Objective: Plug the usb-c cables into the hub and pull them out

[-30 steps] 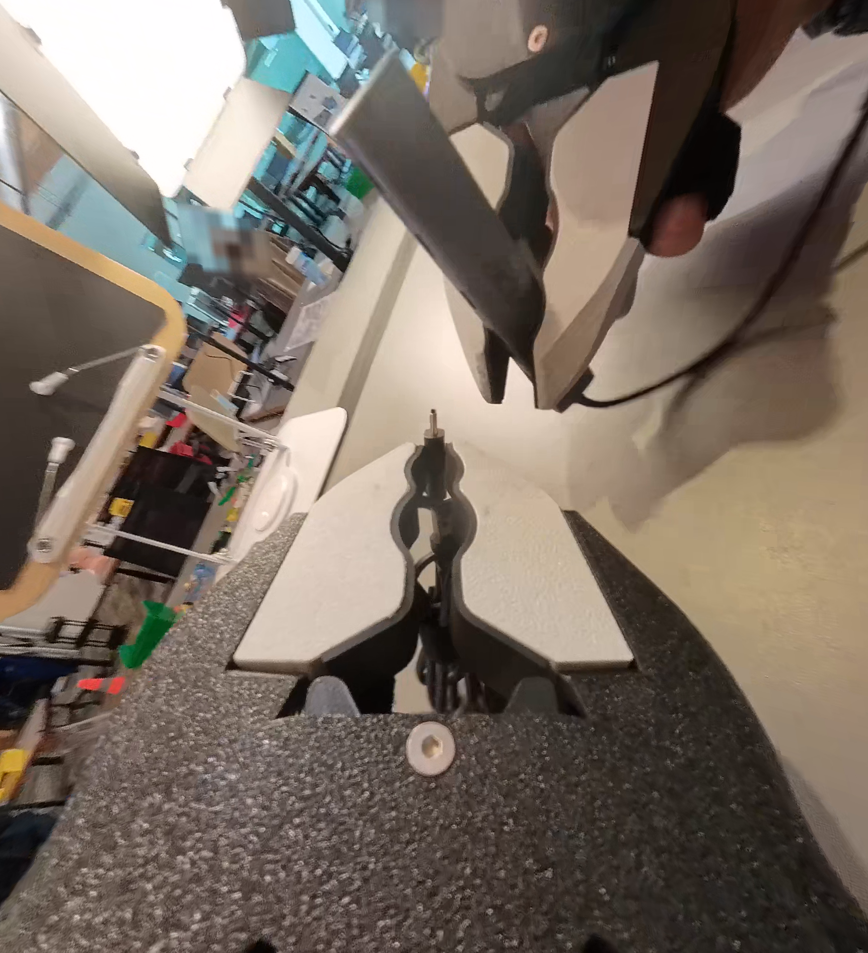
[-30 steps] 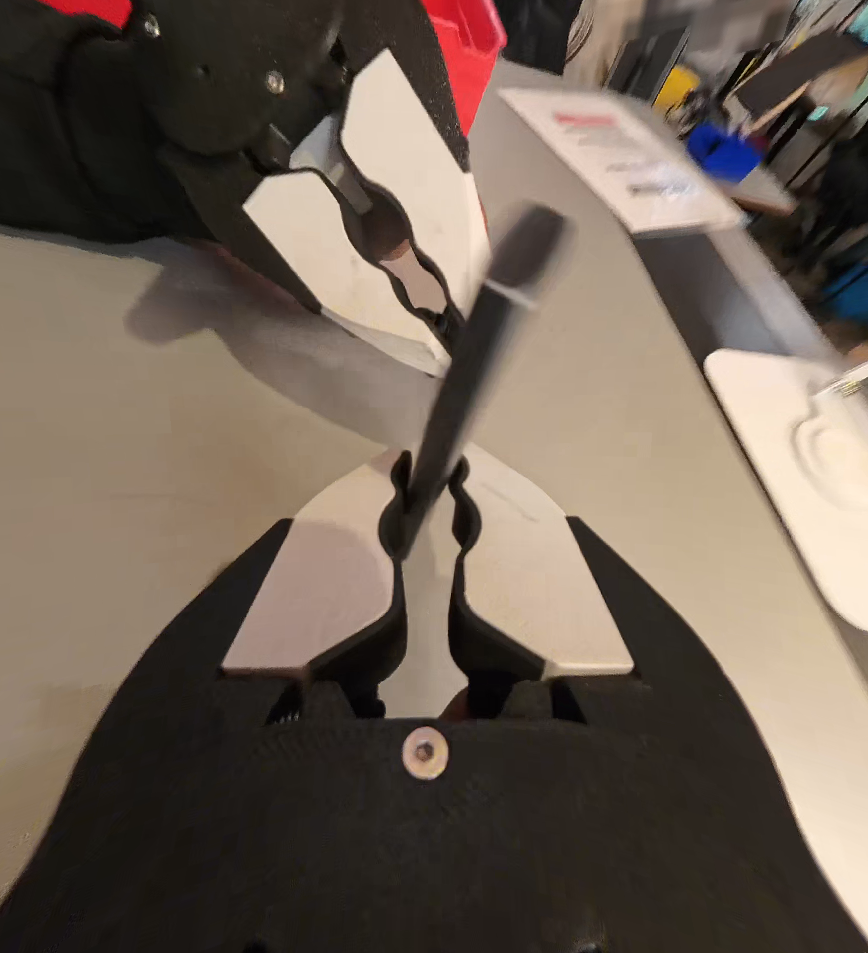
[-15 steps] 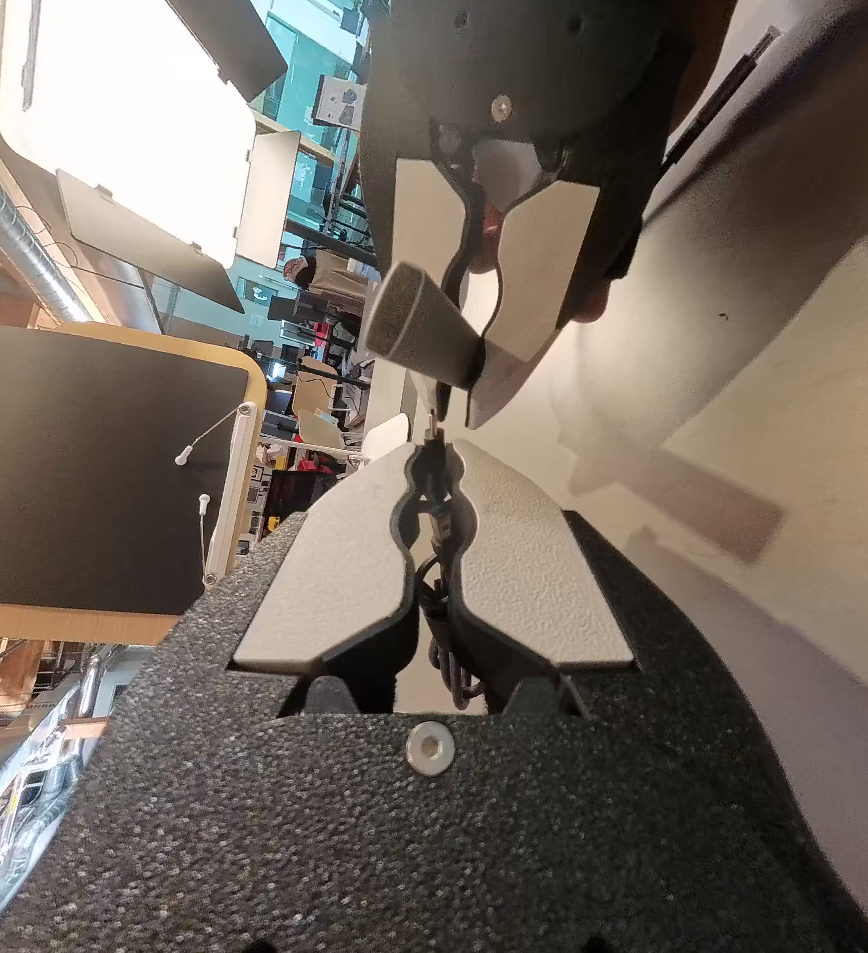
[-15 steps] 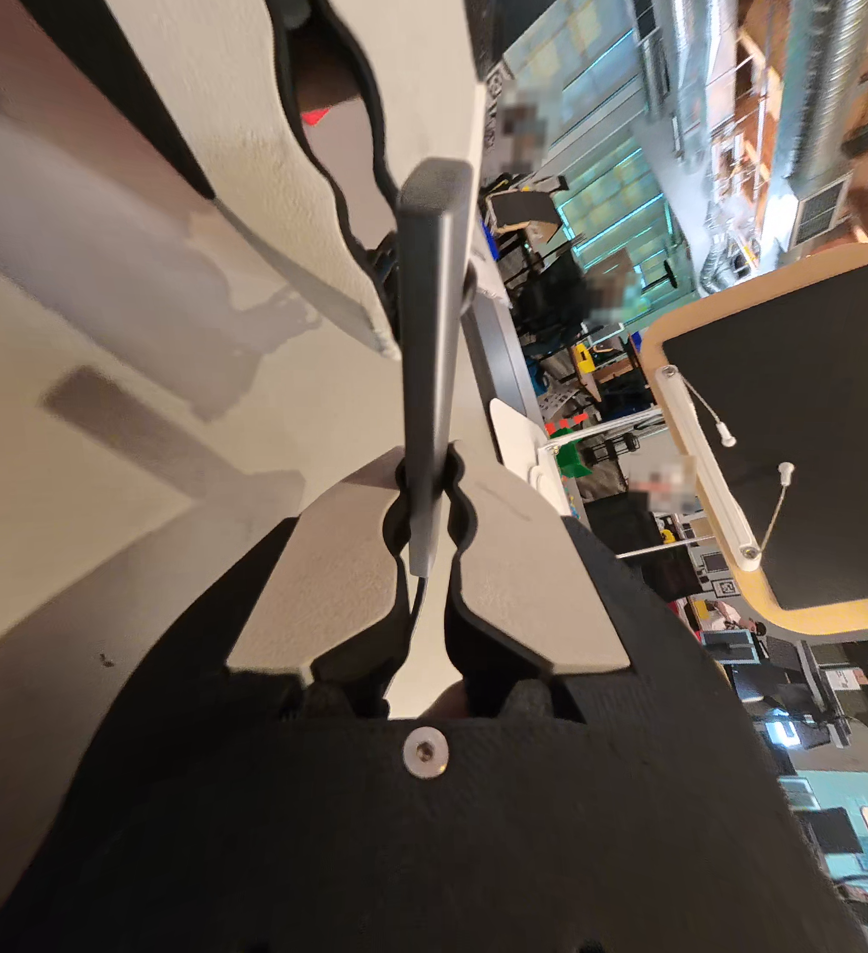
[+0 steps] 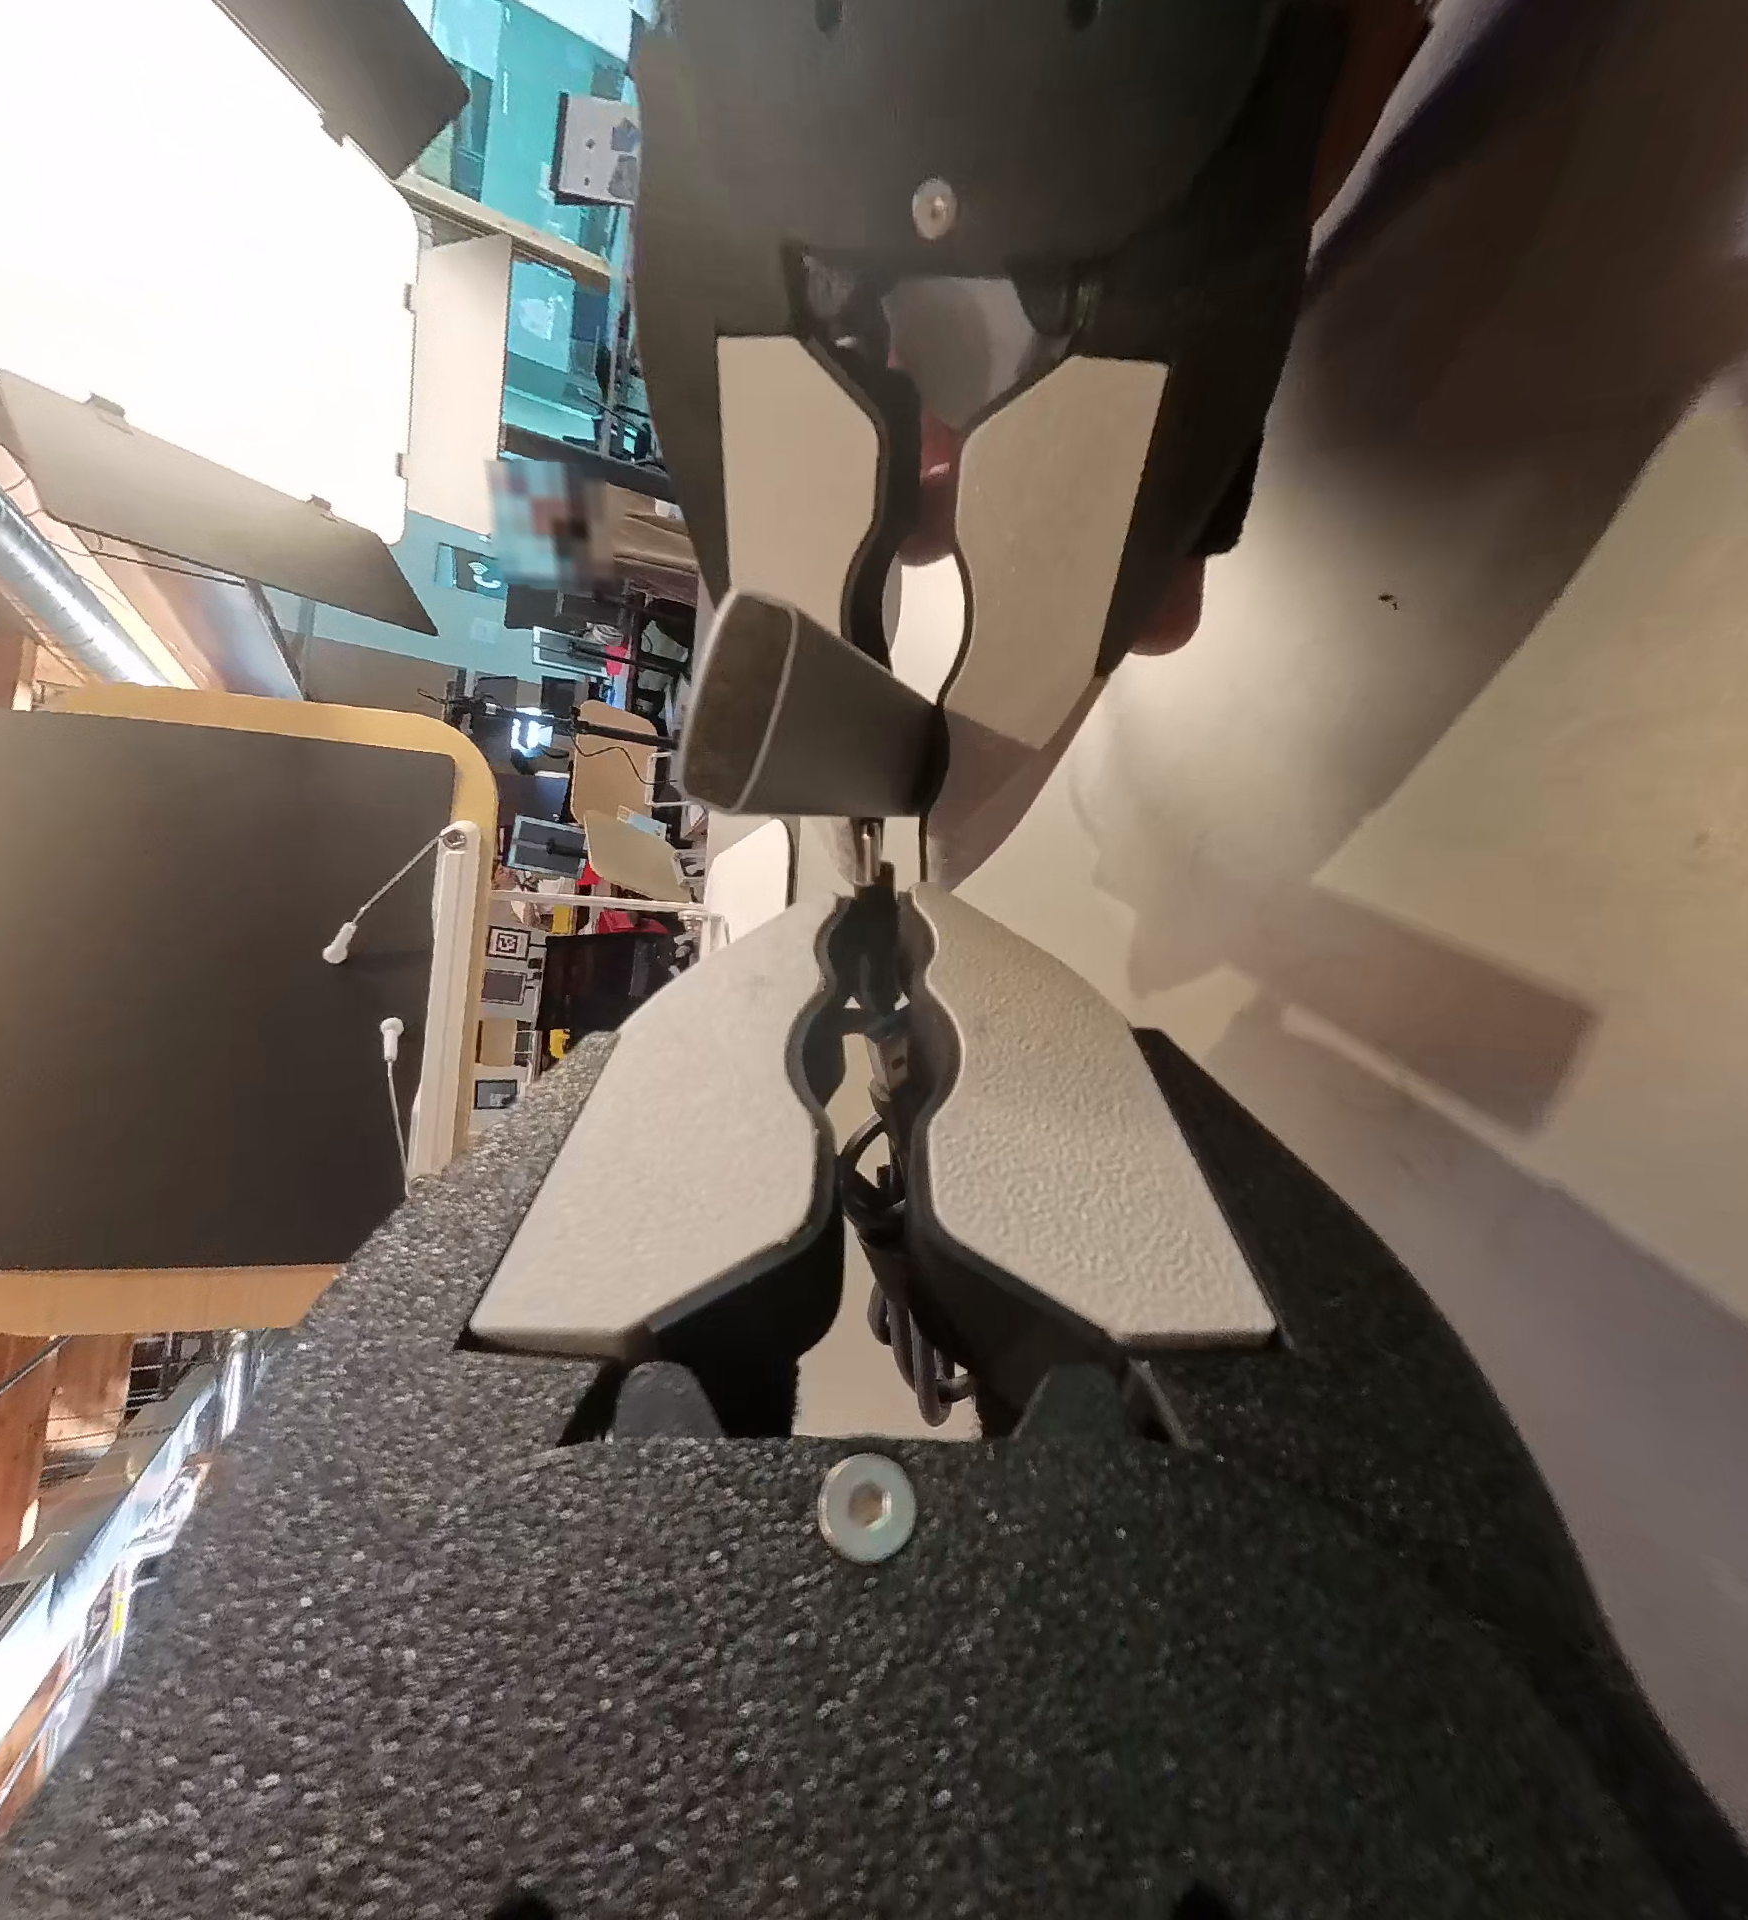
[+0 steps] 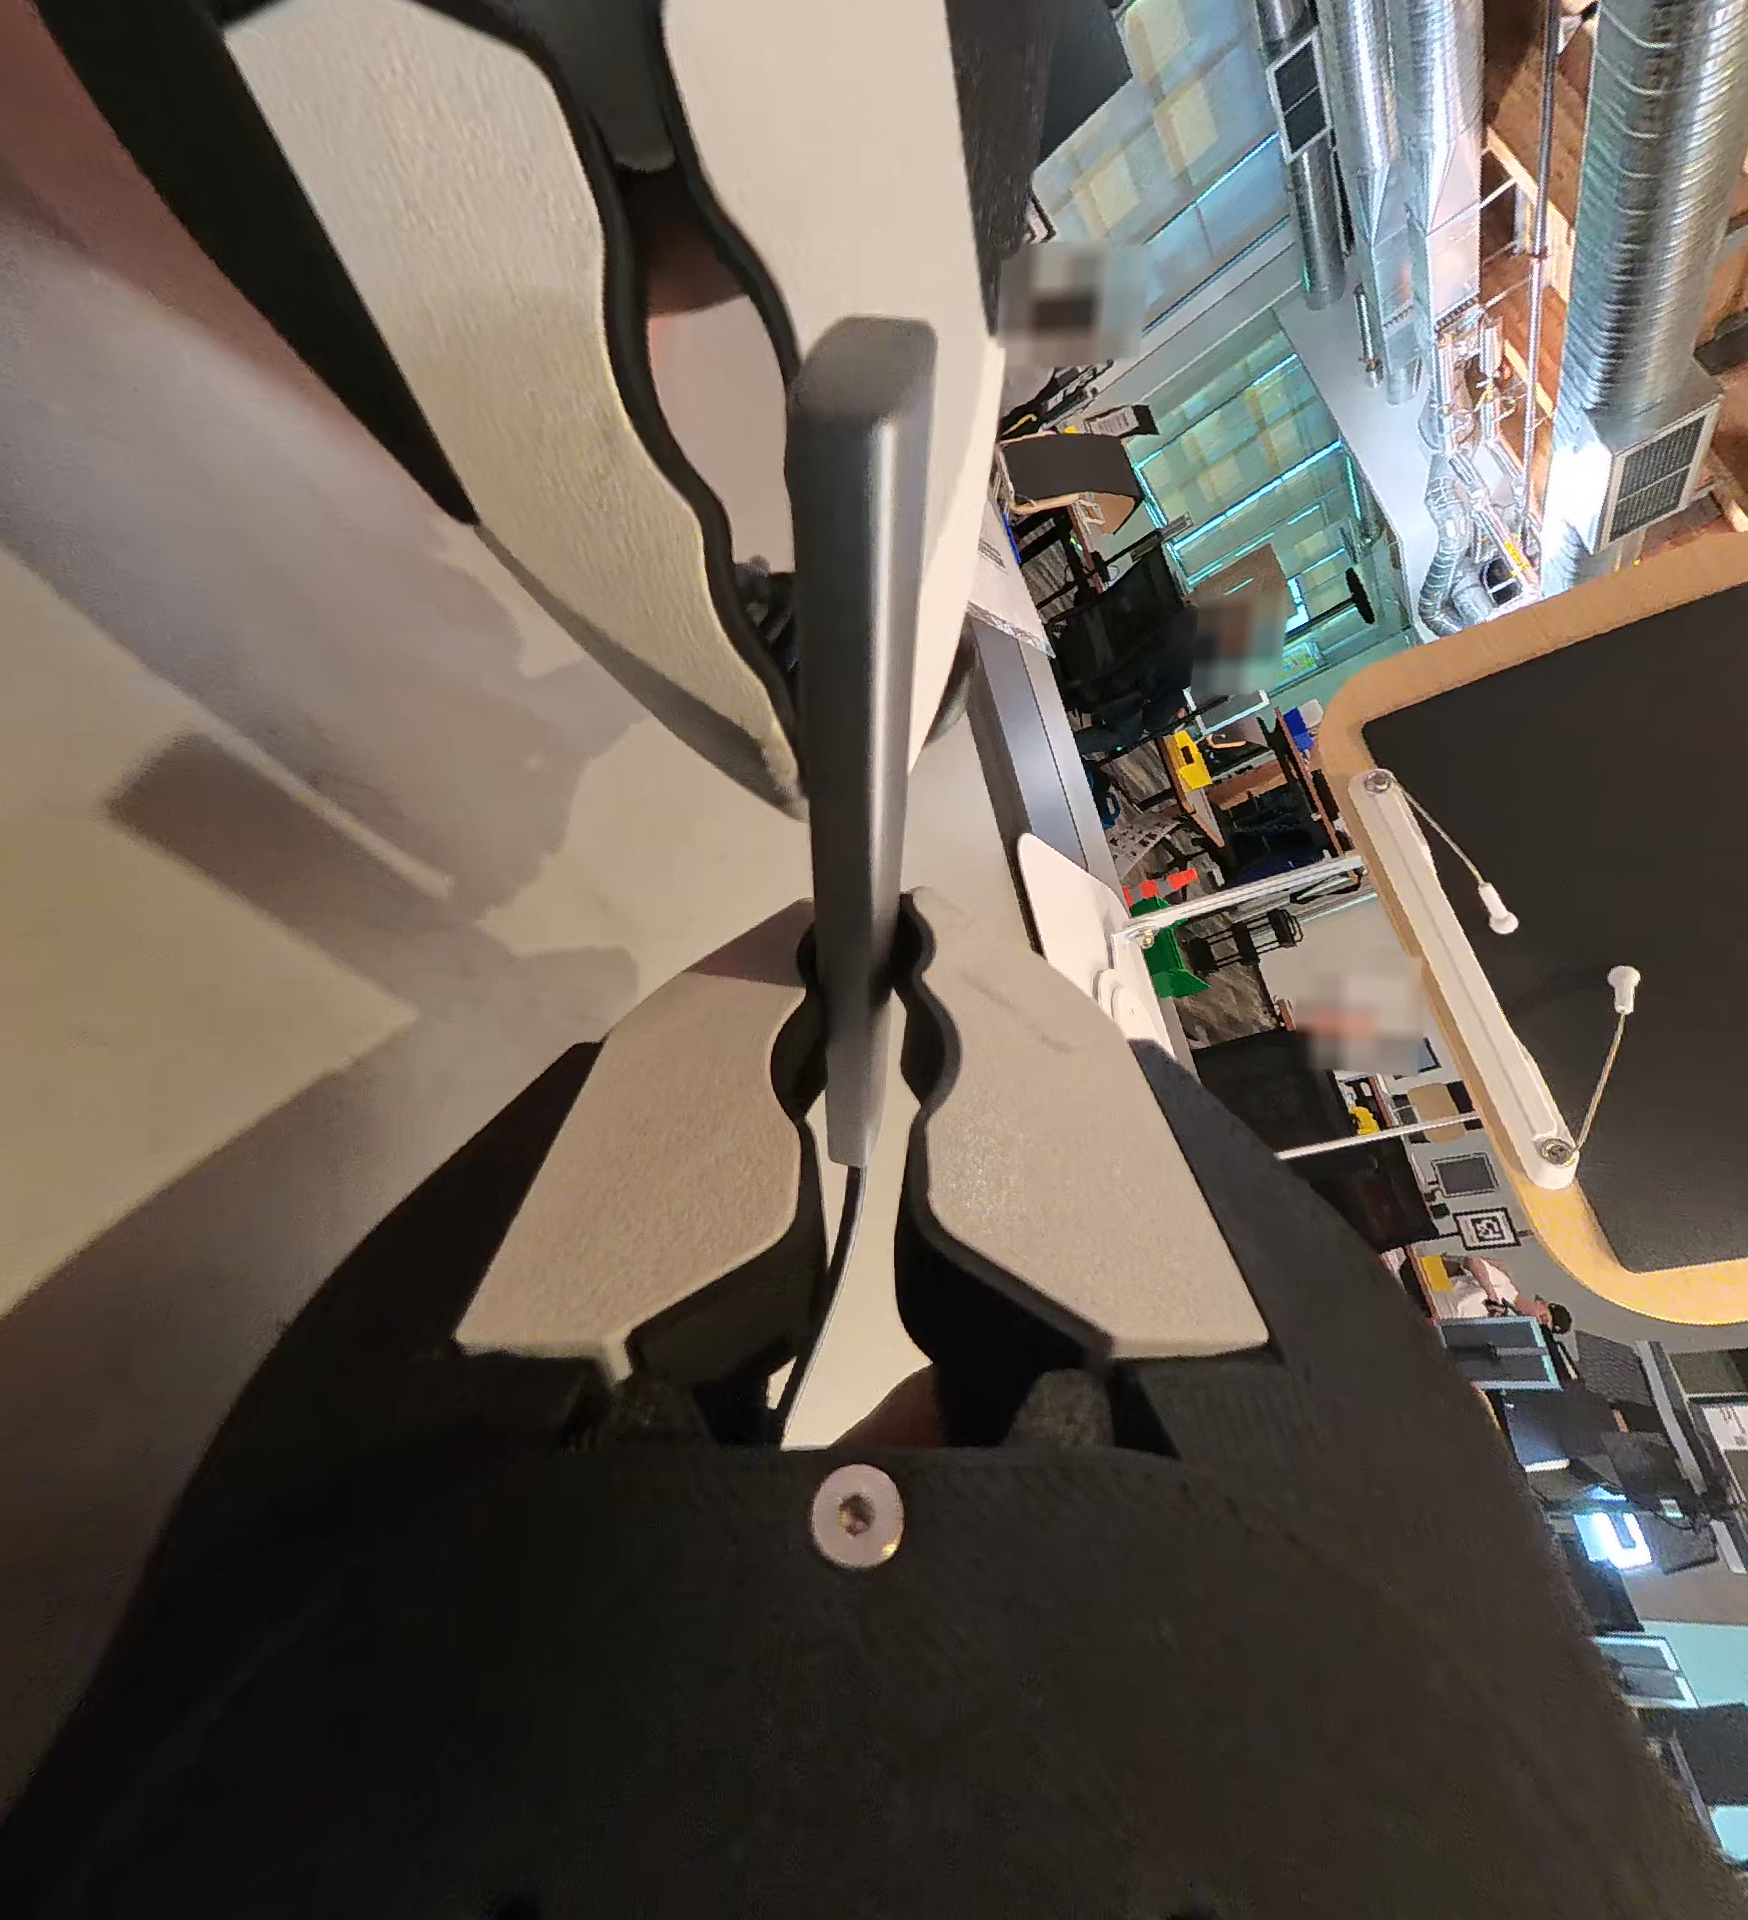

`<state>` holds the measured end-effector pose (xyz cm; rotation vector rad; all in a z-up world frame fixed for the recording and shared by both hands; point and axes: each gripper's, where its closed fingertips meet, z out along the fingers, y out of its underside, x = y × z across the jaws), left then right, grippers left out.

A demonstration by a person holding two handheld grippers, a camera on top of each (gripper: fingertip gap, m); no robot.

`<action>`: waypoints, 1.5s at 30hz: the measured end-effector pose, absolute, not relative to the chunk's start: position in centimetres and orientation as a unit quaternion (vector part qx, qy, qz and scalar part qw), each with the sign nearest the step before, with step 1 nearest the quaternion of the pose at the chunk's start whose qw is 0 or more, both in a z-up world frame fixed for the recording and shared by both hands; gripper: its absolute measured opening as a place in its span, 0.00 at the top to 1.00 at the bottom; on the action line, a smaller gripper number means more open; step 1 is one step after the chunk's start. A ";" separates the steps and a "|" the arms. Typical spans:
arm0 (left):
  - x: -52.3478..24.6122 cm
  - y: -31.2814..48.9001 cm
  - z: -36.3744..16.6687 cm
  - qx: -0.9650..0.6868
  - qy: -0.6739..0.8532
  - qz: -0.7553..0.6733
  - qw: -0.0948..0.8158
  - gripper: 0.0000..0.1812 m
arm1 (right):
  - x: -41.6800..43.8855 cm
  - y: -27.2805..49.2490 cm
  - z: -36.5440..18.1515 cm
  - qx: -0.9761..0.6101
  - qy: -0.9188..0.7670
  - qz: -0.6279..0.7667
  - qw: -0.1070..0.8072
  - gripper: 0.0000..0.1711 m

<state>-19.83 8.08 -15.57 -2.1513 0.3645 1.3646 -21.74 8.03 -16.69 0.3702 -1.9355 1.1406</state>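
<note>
Usb-c cable (image 5: pixel 875 997), black, metal plug tip protruding, sitting pinched in closed left gripper (image 5: pixel 875 914). Hub (image 6: pixel 854 748), slim grey metal bar with rounded edges, being clamped by right gripper (image 6: pixel 859 935); plug tip meeting hub's side. Beige tabletop (image 5: pixel 1628 831) lying behind; black board (image 6: pixel 1628 883) standing beyond.

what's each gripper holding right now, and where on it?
Left gripper is shut on the usb-c cable just behind its plug, whose metal tip pokes out toward the hub. Right gripper is shut on the hub near its cable end.
</note>
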 end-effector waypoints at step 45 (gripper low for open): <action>-20.3 8.6 -19.9 -0.858 0.114 0.437 0.245 0.96 | -20.5 10.2 -20.0 0.168 -0.865 0.329 0.340 0.72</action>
